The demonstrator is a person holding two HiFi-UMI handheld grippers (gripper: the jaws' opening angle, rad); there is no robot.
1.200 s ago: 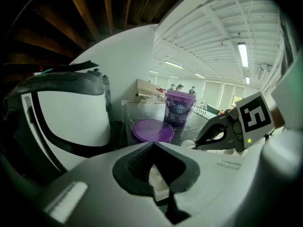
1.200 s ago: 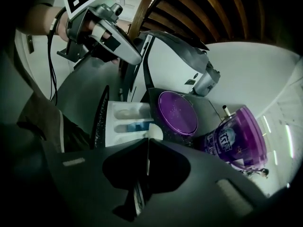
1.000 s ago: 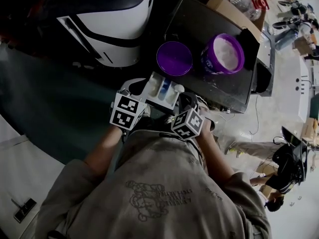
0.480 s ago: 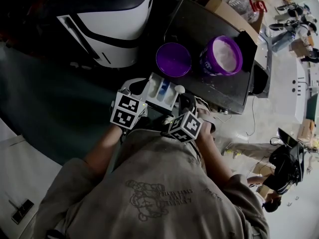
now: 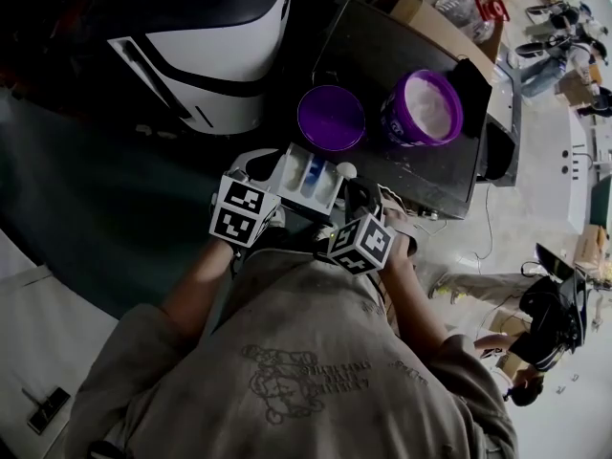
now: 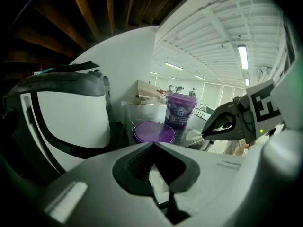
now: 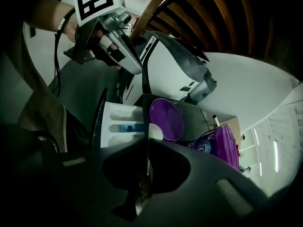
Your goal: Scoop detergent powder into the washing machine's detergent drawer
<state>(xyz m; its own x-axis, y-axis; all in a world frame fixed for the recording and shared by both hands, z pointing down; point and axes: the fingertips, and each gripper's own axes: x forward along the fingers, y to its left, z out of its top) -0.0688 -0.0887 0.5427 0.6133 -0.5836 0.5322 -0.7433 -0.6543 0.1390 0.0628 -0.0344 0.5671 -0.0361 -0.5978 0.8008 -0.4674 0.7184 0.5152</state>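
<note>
The white detergent drawer stands pulled out of the white washing machine, its compartments open in the right gripper view. My left gripper is at its left end, shut on a white edge that looks like the drawer's rim. My right gripper is shut on the thin handle of a white scoop, whose bowl sits just right of the drawer. An open purple tub of white powder and its purple lid rest on the black table.
The table's near edge lies right behind the drawer. A cardboard box and clutter sit beyond the tub. A person is on the floor at lower right. The washing machine's dark door side fills the left.
Almost nothing has moved. Both grippers have stayed at the drawer, and the scoop has kept its place beside it.
</note>
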